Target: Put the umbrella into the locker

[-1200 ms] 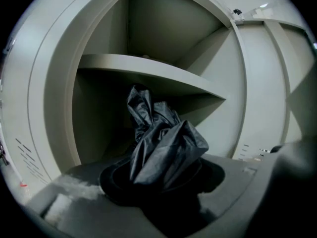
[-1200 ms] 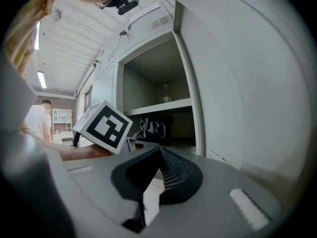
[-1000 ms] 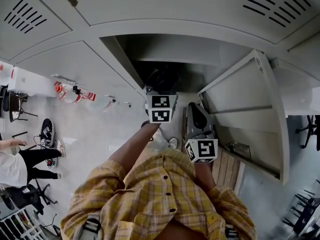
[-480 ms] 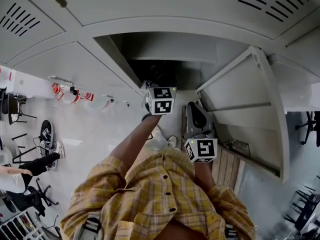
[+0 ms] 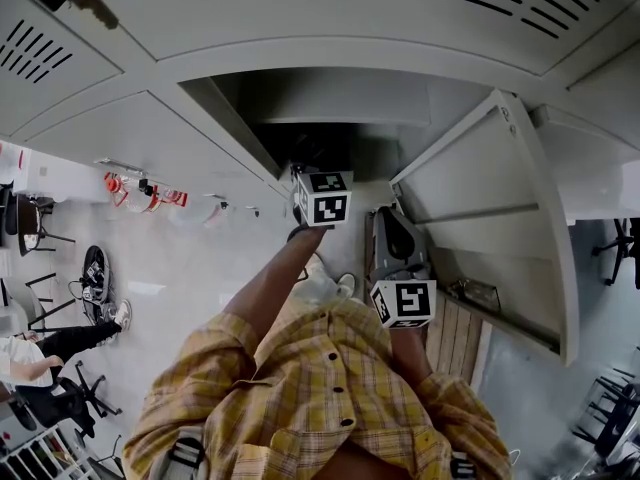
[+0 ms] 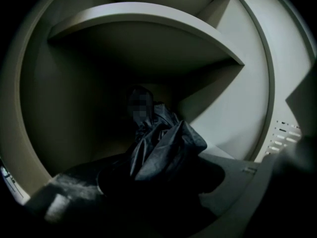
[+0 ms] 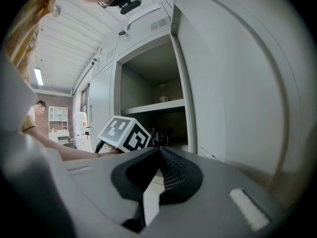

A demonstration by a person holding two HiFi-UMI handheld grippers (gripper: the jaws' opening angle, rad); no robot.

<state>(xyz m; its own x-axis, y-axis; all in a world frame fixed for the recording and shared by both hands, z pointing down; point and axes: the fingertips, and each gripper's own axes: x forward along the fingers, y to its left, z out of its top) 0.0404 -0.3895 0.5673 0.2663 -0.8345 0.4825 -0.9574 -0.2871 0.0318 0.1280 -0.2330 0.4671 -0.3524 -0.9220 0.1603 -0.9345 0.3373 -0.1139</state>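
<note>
we see the left gripper (image 5: 320,178) reaching from the middle of the head view into the open locker (image 5: 300,60), its marker cube just at the mouth of the dark compartment. in the left gripper view its jaws sit in deep shadow along the bottom of the frame, and the folded black umbrella (image 6: 166,148) rises from between them at the centre, so we read them as pinching it. the umbrella's crumpled fabric points toward the back of the compartment, below the shelf (image 6: 148,14) that curves across the top of that frame. we cannot tell whether the umbrella touches the locker floor.

the right gripper (image 7: 158,155) is held lower right of centre in the head view, outside the locker and near the open door (image 5: 480,198), which swings out to the right. in its own view the ridged tips meet with nothing between them. past them, left of centre, we see the left gripper's cube with the dark umbrella just beyond it, inside the compartment.

a yellow plaid shirt (image 5: 320,388) fills the bottom of the head view.
</note>
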